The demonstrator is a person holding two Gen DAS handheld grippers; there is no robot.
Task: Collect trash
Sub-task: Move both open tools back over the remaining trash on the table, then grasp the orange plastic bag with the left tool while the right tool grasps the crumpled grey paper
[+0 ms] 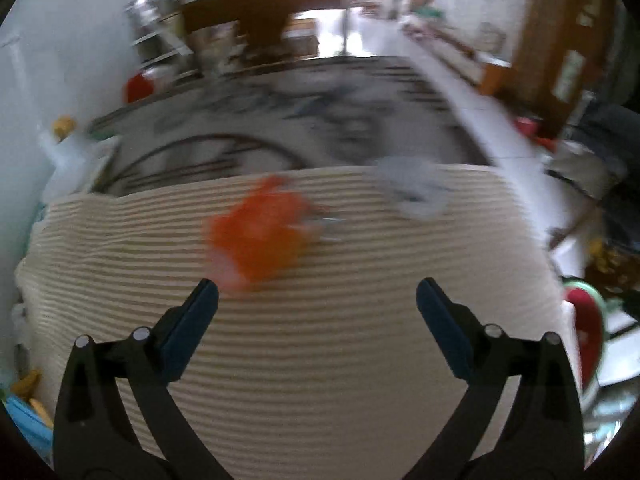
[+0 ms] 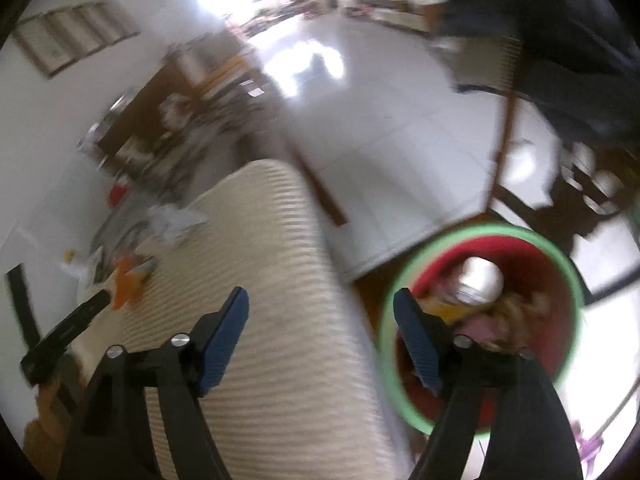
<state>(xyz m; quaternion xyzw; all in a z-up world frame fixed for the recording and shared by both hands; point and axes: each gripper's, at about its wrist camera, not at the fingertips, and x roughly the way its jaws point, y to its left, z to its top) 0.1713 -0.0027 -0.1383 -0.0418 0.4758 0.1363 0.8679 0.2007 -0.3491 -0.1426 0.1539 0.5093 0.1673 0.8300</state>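
An orange crumpled wrapper (image 1: 264, 232) lies on the cream ribbed cloth (image 1: 304, 360) of a table, blurred. A pale blue-white crumpled piece (image 1: 416, 188) lies beyond it to the right. My left gripper (image 1: 317, 300) stands open just short of the orange wrapper, nothing between its fingers. In the right wrist view, my right gripper (image 2: 320, 312) is open and empty, its right finger over a round bin (image 2: 564, 280) with a green rim and red inside that holds several pieces of trash. The orange wrapper (image 2: 128, 280) and white crumpled paper (image 2: 172, 220) show far left, next to the left gripper's black finger (image 2: 64, 332).
The bin (image 1: 588, 328) stands off the table's right edge. A patterned rug (image 1: 320, 120) and white tiled floor (image 2: 380, 140) spread beyond. A white bottle with a yellow cap (image 1: 64, 148) stands at the left. Wooden furniture and clutter line the far walls.
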